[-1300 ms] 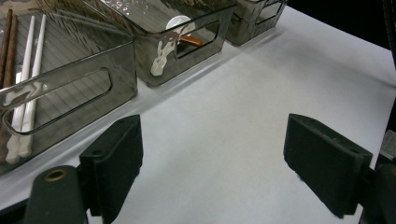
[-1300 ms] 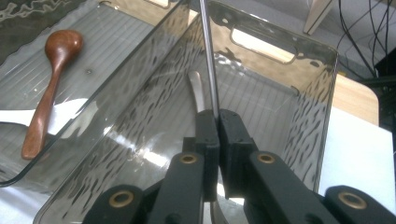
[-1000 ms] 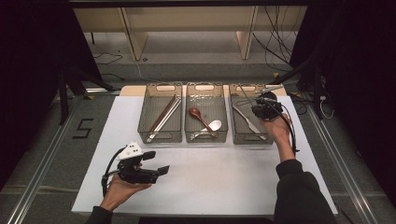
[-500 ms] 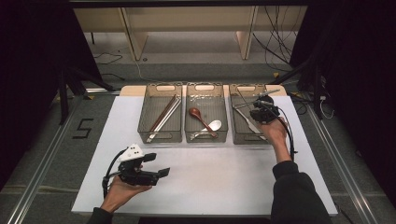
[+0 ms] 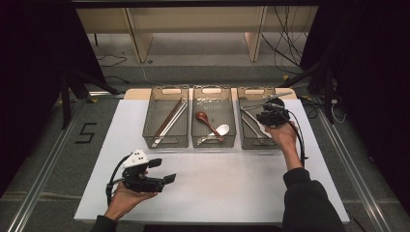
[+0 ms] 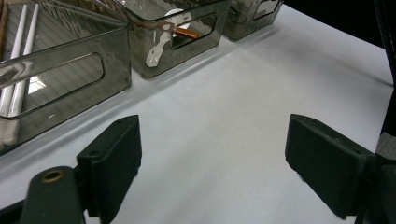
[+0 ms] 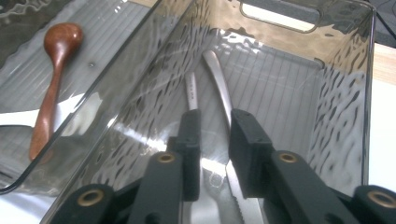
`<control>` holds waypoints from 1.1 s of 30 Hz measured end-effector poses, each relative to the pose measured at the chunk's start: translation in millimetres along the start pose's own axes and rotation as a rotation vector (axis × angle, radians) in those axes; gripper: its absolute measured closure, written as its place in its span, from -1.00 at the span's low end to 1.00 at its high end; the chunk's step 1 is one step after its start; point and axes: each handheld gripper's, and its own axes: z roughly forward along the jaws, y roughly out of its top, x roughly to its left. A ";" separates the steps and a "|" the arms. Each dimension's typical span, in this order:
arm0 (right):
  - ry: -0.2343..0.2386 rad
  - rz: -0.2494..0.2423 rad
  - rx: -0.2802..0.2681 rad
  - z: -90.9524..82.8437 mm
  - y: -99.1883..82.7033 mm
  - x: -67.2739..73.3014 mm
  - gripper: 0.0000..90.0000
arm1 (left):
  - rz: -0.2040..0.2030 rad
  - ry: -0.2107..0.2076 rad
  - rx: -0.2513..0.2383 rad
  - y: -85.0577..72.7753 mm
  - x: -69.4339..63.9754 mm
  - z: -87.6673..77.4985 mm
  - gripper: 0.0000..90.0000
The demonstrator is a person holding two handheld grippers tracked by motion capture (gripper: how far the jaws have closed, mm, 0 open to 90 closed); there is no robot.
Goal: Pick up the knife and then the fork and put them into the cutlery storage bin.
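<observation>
The right gripper (image 7: pixel 212 140), jaws just opened to a narrow gap, hangs inside the right smoked-plastic bin (image 7: pixel 345 42) over two steel knives (image 7: pixel 219 84), gripping neither. Three ribbed bins stand abreast; the middle one holds one wooden spoon (image 7: pixel 51 79). The left gripper (image 6: pixel 212 163) gapes wide, empty.

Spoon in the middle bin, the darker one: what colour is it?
Reddish-brown, like wood. The spoon shows best in the right gripper view.

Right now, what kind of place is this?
Probably a lab or test room, not a kitchen: a white table with three cutlery bins stands on a bare floor, with loose cables behind it.
</observation>
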 end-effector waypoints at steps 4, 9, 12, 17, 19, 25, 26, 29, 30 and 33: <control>0.037 0.006 -0.031 -5.8 -3.7 1.6 0.36 | -0.003 -0.001 -0.001 -0.3 0.6 0.0 -0.60; 0.094 0.017 -0.062 -15.2 -11.2 6.2 0.02 | -0.005 -0.003 0.003 -0.9 0.7 1.0 -0.60; 0.118 0.028 -0.080 -21.6 -16.2 9.1 -0.14 | -0.005 -0.004 0.003 -1.1 0.8 1.5 -0.60; 0.162 0.041 -0.113 -33.0 -22.3 15.1 -0.32 | -0.006 -0.005 -0.002 -1.4 0.8 1.6 -0.60; 0.174 0.037 -0.130 -37.5 -23.7 18.9 -0.33 | -0.007 -0.004 -0.006 -1.4 1.0 1.3 -0.60; 0.206 0.023 -0.182 -49.4 -29.2 31.4 -0.36 | -0.009 -0.004 -0.002 -2.0 1.5 1.3 -0.60; 0.213 0.023 -0.187 -51.0 -30.9 33.1 -0.36 | -0.010 -0.004 -0.003 -2.1 1.5 1.3 -0.60; 0.229 0.020 -0.212 -55.6 -36.2 37.4 -0.37 | -0.014 -0.005 -0.007 -2.0 1.6 1.0 -0.60; 0.239 0.026 -0.222 -57.4 -38.0 38.8 -0.38 | -0.014 -0.006 -0.006 -2.0 1.7 1.0 -0.60; 0.265 0.027 -0.249 -63.2 -43.1 43.2 -0.38 | -0.015 -0.005 -0.006 -2.2 1.7 1.4 -0.60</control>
